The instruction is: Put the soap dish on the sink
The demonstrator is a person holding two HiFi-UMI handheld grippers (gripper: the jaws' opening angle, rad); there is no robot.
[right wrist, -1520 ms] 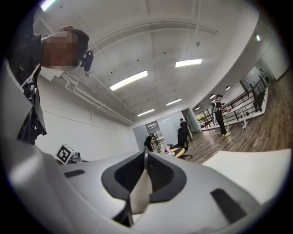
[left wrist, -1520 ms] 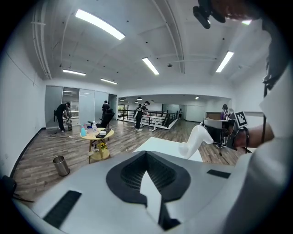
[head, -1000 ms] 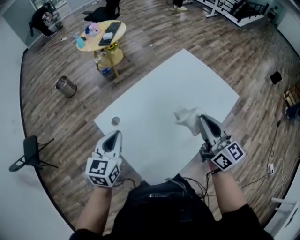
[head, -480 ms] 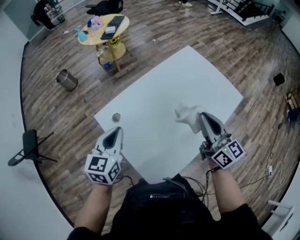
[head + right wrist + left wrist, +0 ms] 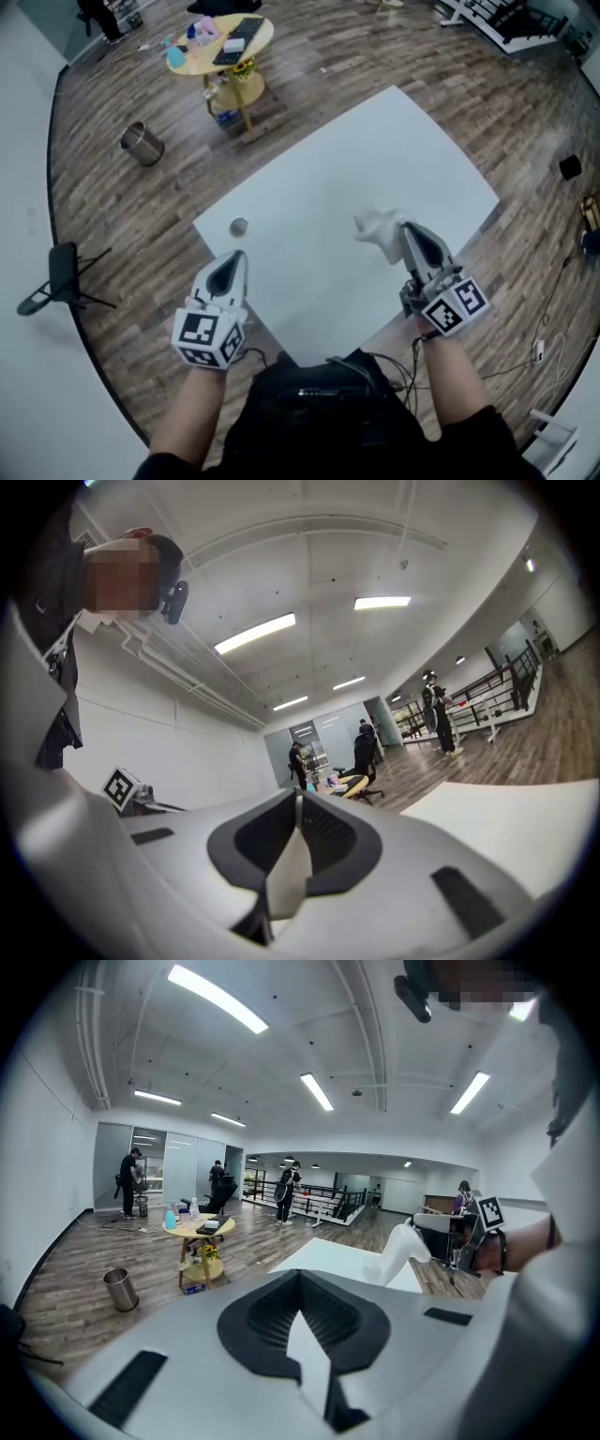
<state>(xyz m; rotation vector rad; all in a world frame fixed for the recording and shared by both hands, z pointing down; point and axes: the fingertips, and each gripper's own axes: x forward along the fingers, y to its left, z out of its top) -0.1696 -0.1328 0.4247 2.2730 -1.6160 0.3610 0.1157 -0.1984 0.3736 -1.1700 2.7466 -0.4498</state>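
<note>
White table [image 5: 375, 150], lumpy white soap dish [image 5: 379, 231]

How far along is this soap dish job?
Nothing looks done: no sink shows in any view. In hand: nothing, the right gripper and left gripper both have jaws together, empty. A white object, perhaps the soap dish, sits on the white table just ahead of the right gripper. Left: grasp it and place it.

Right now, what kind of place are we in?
Probably a big open workroom or lab, not a home. It has a wide wood-plank floor, long ceiling strip lights, a bare white table, and several people standing far off.
</note>
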